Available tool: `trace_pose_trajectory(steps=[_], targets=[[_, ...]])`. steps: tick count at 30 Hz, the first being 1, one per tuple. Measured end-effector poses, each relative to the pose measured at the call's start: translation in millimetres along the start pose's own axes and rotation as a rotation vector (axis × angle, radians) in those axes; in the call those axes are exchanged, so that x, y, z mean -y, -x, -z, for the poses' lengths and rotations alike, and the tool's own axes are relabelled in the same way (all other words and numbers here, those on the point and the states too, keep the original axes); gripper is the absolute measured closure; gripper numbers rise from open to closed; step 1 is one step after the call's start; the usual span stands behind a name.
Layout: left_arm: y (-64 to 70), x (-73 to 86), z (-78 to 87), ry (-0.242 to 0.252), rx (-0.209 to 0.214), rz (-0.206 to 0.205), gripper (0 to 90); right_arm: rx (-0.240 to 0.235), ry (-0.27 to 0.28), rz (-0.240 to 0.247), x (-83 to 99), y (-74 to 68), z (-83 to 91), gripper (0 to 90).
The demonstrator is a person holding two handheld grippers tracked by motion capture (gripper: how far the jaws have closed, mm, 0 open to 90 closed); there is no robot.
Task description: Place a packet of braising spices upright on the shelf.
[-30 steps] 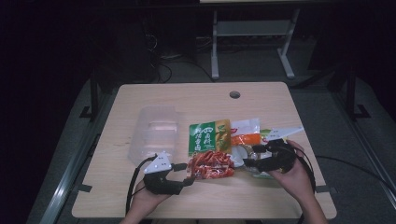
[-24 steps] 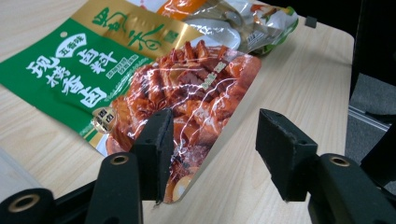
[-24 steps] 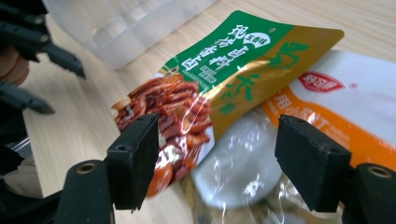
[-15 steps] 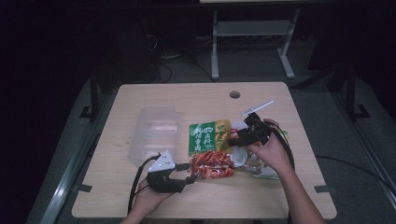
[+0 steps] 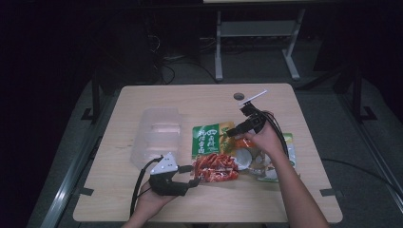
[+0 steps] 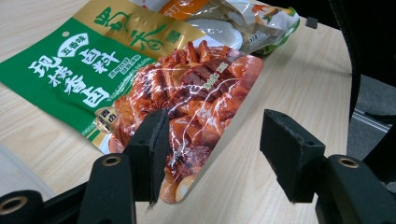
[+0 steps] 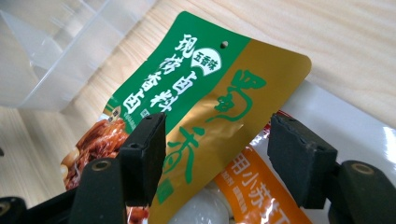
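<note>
A red packet of braised food [image 5: 216, 167] [image 6: 196, 93] lies near the table's front, partly over a green-and-gold packet [image 5: 208, 140] [image 7: 187, 70]. My left gripper [image 5: 192, 175] [image 6: 215, 135] is open at the red packet's near end, which lies between the jaws; the left jaw is over its edge. My right gripper [image 5: 231, 133] [image 7: 217, 135] is open, held low over the gold end of the green packet, one jaw on each side of it. An orange-labelled packet [image 7: 254, 186] lies under that gold end.
A clear plastic container [image 5: 157, 135] [image 7: 56, 46] stands left of the packets. More white and orange packets [image 5: 266, 161] lie under the right forearm. A round hole [image 5: 238, 96] is in the table [image 5: 142, 99] at the back, and cables trail from both grippers.
My right gripper has moved from the front right of the pile back and to the left, to the gold end of the green packet. The left gripper has hardly moved.
</note>
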State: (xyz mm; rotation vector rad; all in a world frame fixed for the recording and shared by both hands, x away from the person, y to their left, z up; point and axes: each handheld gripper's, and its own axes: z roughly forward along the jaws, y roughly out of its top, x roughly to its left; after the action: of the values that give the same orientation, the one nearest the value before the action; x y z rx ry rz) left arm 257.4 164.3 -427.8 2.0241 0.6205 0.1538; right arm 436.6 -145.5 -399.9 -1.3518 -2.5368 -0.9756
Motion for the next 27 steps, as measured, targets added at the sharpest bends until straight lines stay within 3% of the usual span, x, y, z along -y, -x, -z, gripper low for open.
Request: trace_pose_trajectory(steps=[6, 12, 13, 16, 17, 18, 21, 25, 27], targets=[[1.0, -0.1, -0.2, -0.001, -0.002, -0.005, 40.7, 0.024, -0.045, -0.036, -0.8, 7.6, -15.4, 41.3], [0.7, -0.6, -0.5, -0.003, -0.005, -0.007, 40.3, 0.009, -0.058, -0.063, -1.0, 12.2, -24.2, 48.3], [0.5, -0.4, -0.4, -0.004, -0.004, -0.004, 40.3, 0.007, -0.062, -0.078, -0.8, 12.9, -27.3, 56.9], [0.1, -0.4, -0.5, -0.001, -0.004, -0.004, 40.3, 0.012, -0.080, -0.086, -0.4, 12.3, -29.7, 63.9], [-0.5, -0.5, -0.4, -0.002, -0.003, -0.001, 40.2, -0.017, -0.077, -0.105, 0.1, 13.2, -30.6, 73.3], [-0.5, -0.5, -0.4, -0.002, -0.003, -0.001, 40.2, -0.017, -0.077, -0.105, 0.1, 13.2, -30.6, 73.3], [-0.9, -0.3, -0.6, -0.003, -0.002, 0.001, 40.0, -0.059, -0.072, -0.120, 0.5, 14.2, -28.4, 86.9], [-0.5, -0.4, -0.8, -0.006, -0.005, 0.003, 38.6, -0.071, -0.066, -0.098, 0.6, 11.5, -23.8, 89.8], [0.1, -0.5, -1.1, -0.005, 0.000, 0.009, 37.8, -0.072, -0.039, -0.058, 2.2, 5.2, -16.6, 90.0]])
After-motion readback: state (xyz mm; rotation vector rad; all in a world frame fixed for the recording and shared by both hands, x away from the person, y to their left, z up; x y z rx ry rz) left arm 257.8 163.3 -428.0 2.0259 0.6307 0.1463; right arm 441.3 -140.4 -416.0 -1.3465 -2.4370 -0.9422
